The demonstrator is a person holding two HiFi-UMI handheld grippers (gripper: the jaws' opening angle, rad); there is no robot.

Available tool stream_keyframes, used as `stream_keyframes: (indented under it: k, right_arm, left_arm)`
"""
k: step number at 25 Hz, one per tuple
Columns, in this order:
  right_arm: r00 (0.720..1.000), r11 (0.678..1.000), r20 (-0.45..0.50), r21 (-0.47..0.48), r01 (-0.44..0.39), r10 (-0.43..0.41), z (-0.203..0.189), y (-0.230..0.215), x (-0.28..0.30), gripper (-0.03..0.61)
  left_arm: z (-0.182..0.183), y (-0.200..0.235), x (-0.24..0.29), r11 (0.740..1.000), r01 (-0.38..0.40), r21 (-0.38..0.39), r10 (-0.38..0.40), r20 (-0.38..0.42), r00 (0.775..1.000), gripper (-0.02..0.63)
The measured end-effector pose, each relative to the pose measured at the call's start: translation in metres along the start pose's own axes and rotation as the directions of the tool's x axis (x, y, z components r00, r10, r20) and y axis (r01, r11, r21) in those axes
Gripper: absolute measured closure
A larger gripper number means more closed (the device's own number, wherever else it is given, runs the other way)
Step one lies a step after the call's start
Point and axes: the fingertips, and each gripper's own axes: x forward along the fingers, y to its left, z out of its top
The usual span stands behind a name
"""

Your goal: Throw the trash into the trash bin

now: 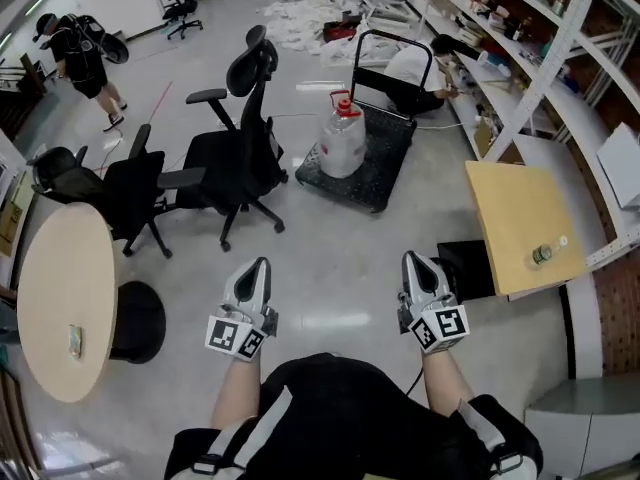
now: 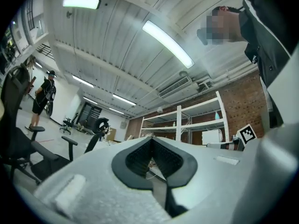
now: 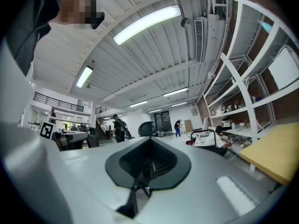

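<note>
In the head view I hold both grippers level in front of my body, over bare grey floor. My left gripper (image 1: 262, 265) has its jaws together and nothing shows between them; its own view shows the closed jaws (image 2: 152, 160) the same way. My right gripper (image 1: 413, 259) is likewise shut and empty, as its own view (image 3: 148, 161) confirms. A black open-topped box (image 1: 470, 268), possibly the trash bin, stands on the floor just right of the right gripper, against the square yellow table (image 1: 515, 218). A small round item (image 1: 541, 255) lies on that table.
Two black office chairs (image 1: 235, 153) stand ahead on the left. A cart (image 1: 375, 173) carries a big water jug (image 1: 341, 140). A round wooden table (image 1: 60, 298) is at the left with a small object (image 1: 75, 341). Shelving (image 1: 545, 58) lines the right; a person crouches there (image 1: 415, 73).
</note>
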Motion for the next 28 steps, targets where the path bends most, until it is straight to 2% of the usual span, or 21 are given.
stream_keyframes:
  k: [4,12,22,28]
  right_arm:
    - [0.993,0.992,0.002,-0.012,0.122,-0.122,0.005,-0.039,-0.033,0.572]
    - [0.954,0.954,0.018,-0.009,0.299,-0.299,0.002,-0.072,-0.073,0.572]
    - [0.889,0.889,0.061,-0.022,0.456,-0.455,0.021,-0.09,-0.068,0.574]
    - [0.848,0.849,0.065,-0.025,0.528,-0.526,0.019,-0.101,-0.066,0.572]
  left_arm:
    - [-0.02,-0.035,0.036,0.992,0.119,-0.033,-0.121,-0.035,0.992,0.614]
    - [-0.047,-0.067,0.086,0.954,0.289,-0.083,-0.296,-0.091,0.951,0.614]
    - [-0.045,-0.067,0.165,0.887,0.446,-0.116,-0.455,-0.071,0.887,0.614]
    - [-0.061,-0.071,0.195,0.849,0.505,-0.158,-0.521,-0.078,0.85,0.614]
